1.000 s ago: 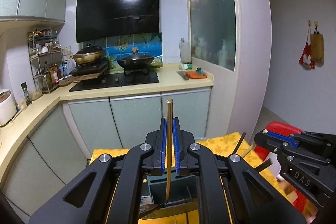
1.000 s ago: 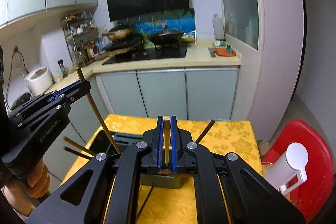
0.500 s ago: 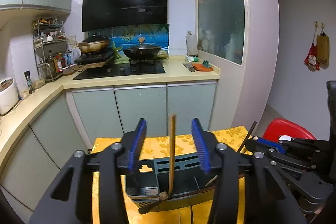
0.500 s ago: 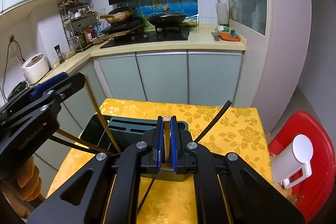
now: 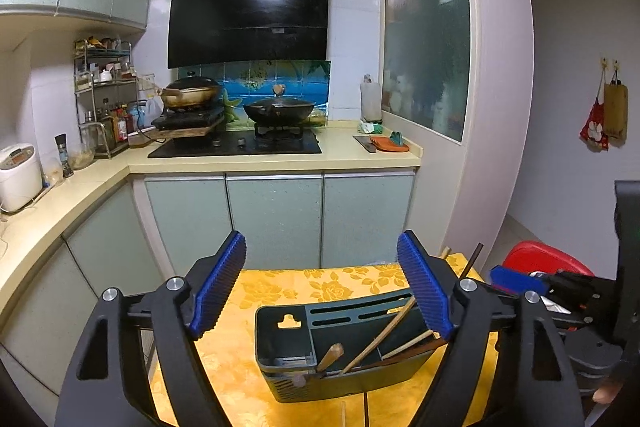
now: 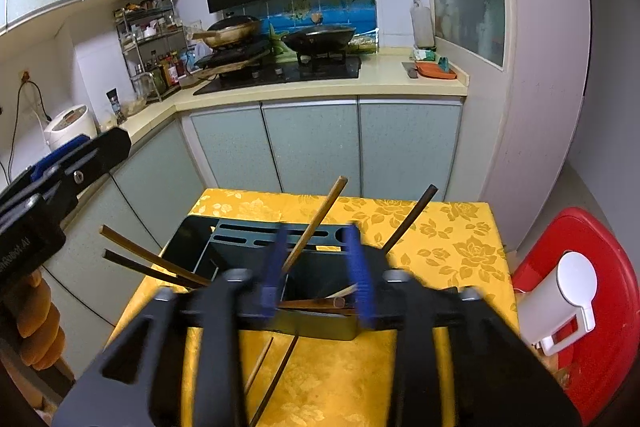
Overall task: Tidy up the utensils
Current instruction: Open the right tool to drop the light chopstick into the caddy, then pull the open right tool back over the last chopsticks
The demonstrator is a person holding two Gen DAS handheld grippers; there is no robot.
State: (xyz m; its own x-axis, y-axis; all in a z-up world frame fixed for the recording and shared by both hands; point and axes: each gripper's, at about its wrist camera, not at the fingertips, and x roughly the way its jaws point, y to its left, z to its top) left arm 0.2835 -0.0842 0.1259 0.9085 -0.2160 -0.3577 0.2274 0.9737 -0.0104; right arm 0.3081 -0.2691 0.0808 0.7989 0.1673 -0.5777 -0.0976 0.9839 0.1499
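Observation:
A dark green utensil holder (image 5: 340, 351) stands on the yellow tablecloth (image 5: 280, 291); it also shows in the right wrist view (image 6: 248, 247). Several wooden and dark chopsticks (image 5: 384, 335) lean inside it, sticking out at angles (image 6: 316, 223). My left gripper (image 5: 320, 291) is wide open and empty, above and behind the holder. My right gripper (image 6: 316, 267) is open and empty right over the holder, blurred by motion. Two more chopsticks (image 6: 276, 375) lie on the cloth in front of the holder.
A red stool (image 6: 576, 307) with a white object (image 6: 564, 295) on it stands to the right of the table. Kitchen cabinets (image 5: 276, 219) and a counter with a stove lie beyond the table. The left gripper's body (image 6: 48, 195) shows at the left.
Both grippers opened and let go of their chopsticks, which now rest in the holder. The left gripper rose and opened first; the right gripper has just opened.

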